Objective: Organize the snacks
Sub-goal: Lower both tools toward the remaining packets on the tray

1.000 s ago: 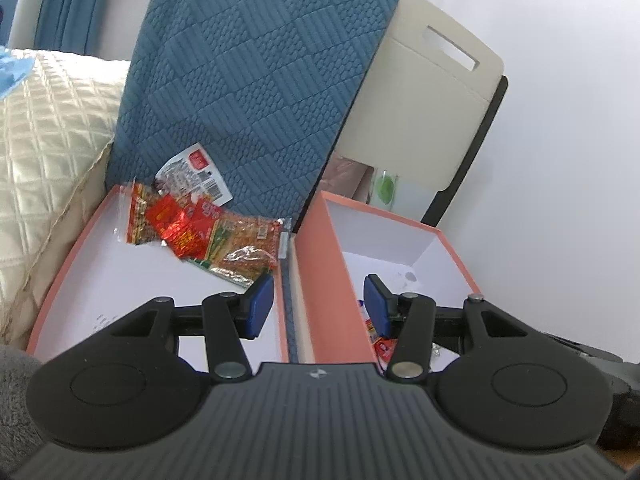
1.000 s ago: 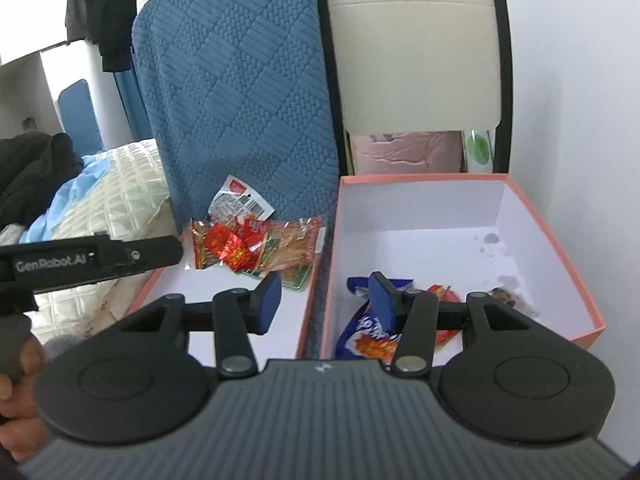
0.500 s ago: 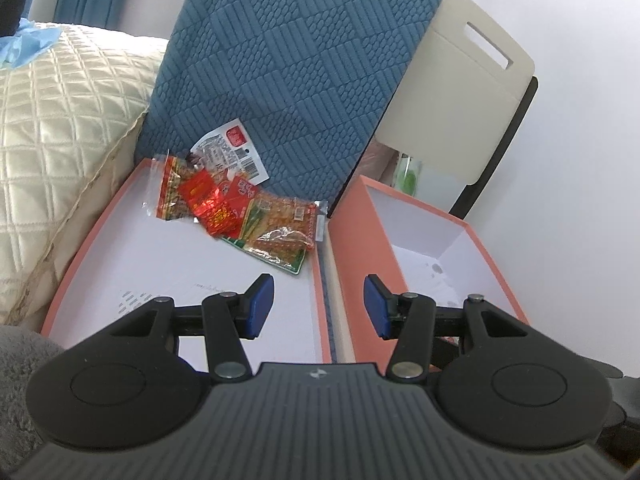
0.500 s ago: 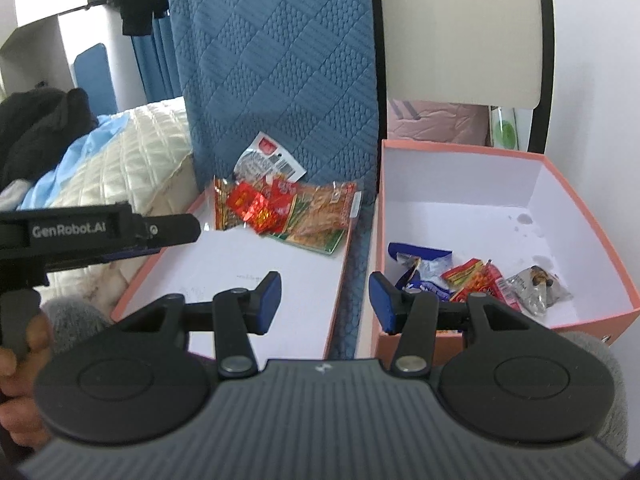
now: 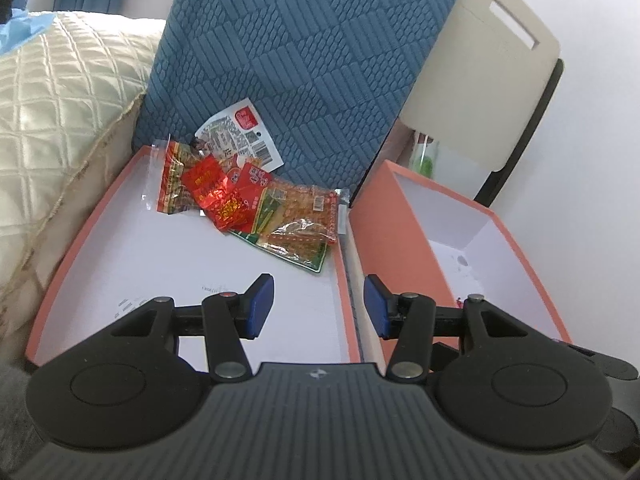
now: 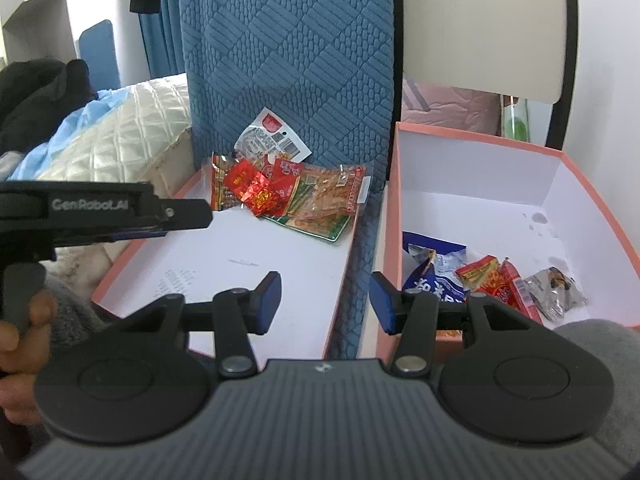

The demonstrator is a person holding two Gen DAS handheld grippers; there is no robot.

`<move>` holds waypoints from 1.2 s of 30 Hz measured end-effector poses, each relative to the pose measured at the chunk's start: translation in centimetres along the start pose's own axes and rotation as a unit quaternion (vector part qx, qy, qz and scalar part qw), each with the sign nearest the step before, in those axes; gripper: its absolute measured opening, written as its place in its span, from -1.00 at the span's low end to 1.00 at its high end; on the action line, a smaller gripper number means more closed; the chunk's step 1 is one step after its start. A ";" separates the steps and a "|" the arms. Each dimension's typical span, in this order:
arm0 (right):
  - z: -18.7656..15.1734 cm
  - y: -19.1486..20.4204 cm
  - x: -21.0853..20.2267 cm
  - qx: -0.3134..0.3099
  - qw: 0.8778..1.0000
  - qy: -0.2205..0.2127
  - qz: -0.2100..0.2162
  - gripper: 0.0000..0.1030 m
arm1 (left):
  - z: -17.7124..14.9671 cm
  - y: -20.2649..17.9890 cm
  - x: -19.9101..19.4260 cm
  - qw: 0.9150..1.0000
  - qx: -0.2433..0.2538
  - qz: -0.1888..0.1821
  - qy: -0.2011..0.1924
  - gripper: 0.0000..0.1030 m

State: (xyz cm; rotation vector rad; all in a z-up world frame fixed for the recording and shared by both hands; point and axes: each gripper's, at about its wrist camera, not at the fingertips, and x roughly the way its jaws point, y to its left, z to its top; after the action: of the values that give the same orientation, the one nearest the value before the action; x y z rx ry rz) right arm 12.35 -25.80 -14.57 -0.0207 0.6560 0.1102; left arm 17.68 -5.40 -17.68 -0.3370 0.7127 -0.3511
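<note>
Snack pile (image 5: 248,204): red, orange and green packets heaped at the far end of the lid (image 5: 120,264), against the blue cushion (image 5: 304,60); a white packet (image 5: 236,136) leans on the cushion just behind the heap.
Pile vs left hand-held gripper (image 5: 316,306): ahead of the blue fingertips (image 5: 258,306) and a little to their left, well apart, with bare white lid floor between.
Pile vs right hand-held gripper (image 6: 324,300): the same heap (image 6: 280,196) lies farther off, ahead and left of it.
Box snacks (image 6: 492,280): a blue-and-white bag, red packets and a grey one at the near end of the box (image 6: 600,216) (the deeper of the two trays), just right of the right hand-held gripper's right finger, which partly covers the bag.
Lid and box: side by side, both salmon outside and white inside; a narrow strip of cushion shows between them.
Left hand-held gripper: jaws apart, nothing between them; it straddles the lid's right rim and the gap beside it.
Right hand-held gripper: jaws apart and empty, over the same gap.
Other view of the left hand-held gripper: its black body (image 6: 104,212) reaches in from the left over the lid's near-left edge, held by a hand (image 6: 24,344).
Surroundings: cream quilt (image 5: 52,112) to the left, white chair (image 5: 480,80) behind the box.
</note>
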 end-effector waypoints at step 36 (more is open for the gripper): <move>5.3 -0.3 13.8 -0.014 0.999 0.023 0.032 -0.01 | 7.4 6.5 14.5 0.998 -0.026 0.024 0.050 0.08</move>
State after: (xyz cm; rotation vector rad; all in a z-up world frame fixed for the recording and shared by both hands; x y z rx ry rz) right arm 26.51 -24.50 -18.78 -0.0295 0.7008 0.1808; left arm 34.20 -4.39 -23.42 -0.3527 0.8272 -0.3060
